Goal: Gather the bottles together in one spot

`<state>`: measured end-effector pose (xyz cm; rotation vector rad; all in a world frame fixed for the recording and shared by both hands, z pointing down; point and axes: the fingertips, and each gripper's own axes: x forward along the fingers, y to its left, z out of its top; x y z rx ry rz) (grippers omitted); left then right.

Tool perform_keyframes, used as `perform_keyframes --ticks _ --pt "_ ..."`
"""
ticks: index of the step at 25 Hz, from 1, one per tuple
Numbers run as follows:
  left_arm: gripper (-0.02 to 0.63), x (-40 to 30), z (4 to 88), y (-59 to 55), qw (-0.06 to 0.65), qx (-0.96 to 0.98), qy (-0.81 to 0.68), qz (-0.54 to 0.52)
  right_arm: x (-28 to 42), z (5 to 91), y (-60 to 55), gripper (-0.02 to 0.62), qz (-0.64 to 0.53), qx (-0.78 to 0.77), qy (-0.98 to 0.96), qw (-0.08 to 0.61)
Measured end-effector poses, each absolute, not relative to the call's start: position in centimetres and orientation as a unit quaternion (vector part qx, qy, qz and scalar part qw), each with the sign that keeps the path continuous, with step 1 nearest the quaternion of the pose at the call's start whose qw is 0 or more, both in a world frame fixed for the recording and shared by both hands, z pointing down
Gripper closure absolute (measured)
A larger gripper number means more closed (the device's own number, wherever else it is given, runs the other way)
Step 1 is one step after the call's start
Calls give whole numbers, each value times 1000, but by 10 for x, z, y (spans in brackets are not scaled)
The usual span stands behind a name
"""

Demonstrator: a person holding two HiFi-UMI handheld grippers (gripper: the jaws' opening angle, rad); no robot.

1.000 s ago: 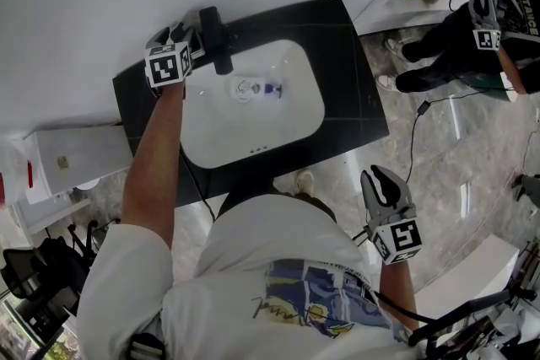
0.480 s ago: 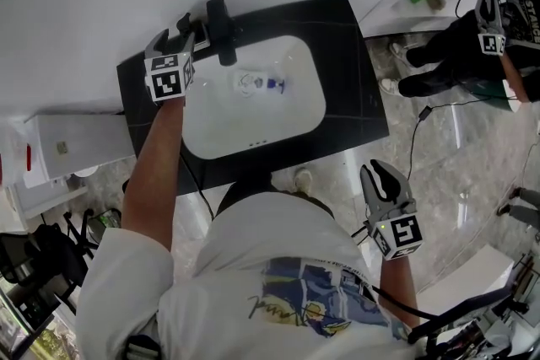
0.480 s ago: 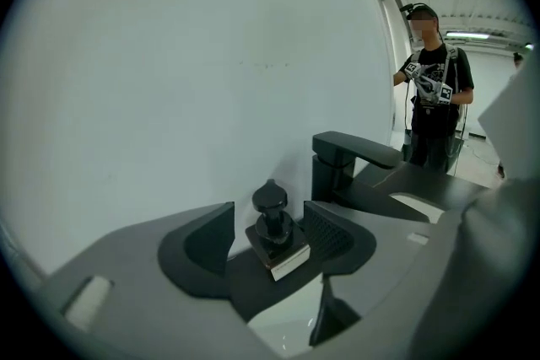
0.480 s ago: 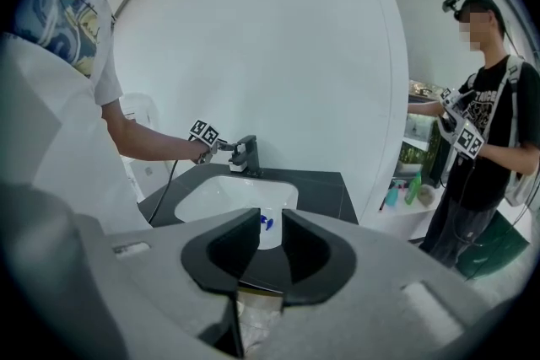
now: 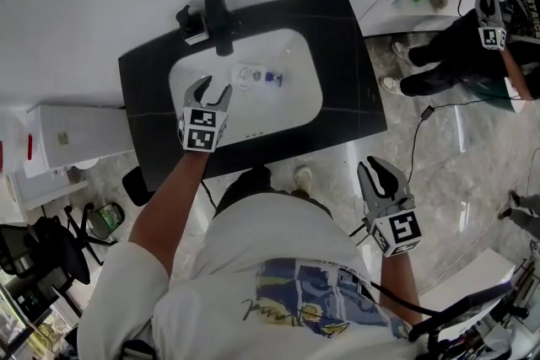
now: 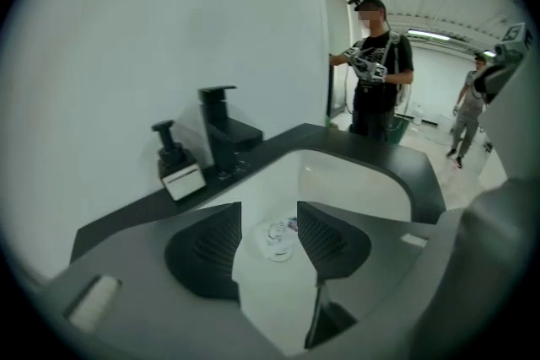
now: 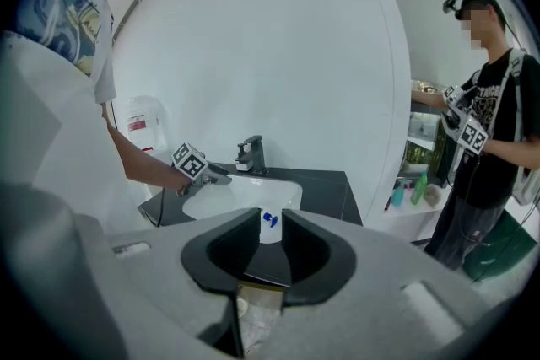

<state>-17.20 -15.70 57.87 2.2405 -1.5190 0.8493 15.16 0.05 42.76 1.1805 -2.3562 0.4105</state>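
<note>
Left gripper (image 5: 211, 88) over sink (image 5: 299, 101), jaws apart, just been closing, nothing between them. Small clear bottle (image 5: 263, 80) lies near drain. Risk: round bottle rolls off pinch. 2nd bottle, dispenser (image 5: 191, 21), stands on desk (image 5: 354, 80) beside faucet (image 5: 219, 19). Right gripper (image 5: 377, 181) well apart, jaws slightly apart, empty.

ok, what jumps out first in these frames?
The white sink set in the black counter, with a small clear blue-capped bottle lying in it. The left gripper hangs over it, jaws open and empty, having just closed a little; the right gripper hangs open down at the side, off the counter.
</note>
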Motion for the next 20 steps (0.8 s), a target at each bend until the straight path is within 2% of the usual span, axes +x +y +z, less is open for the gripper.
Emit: perform_keyframes --ticks 9,20 --pt "411 -57 632 -149 143 849 -355 364 173 432 16 518 161 454 -844 236" --pt "416 -29 700 -173 82 844 -212 486 195 440 26 518 186 504 -808 242"
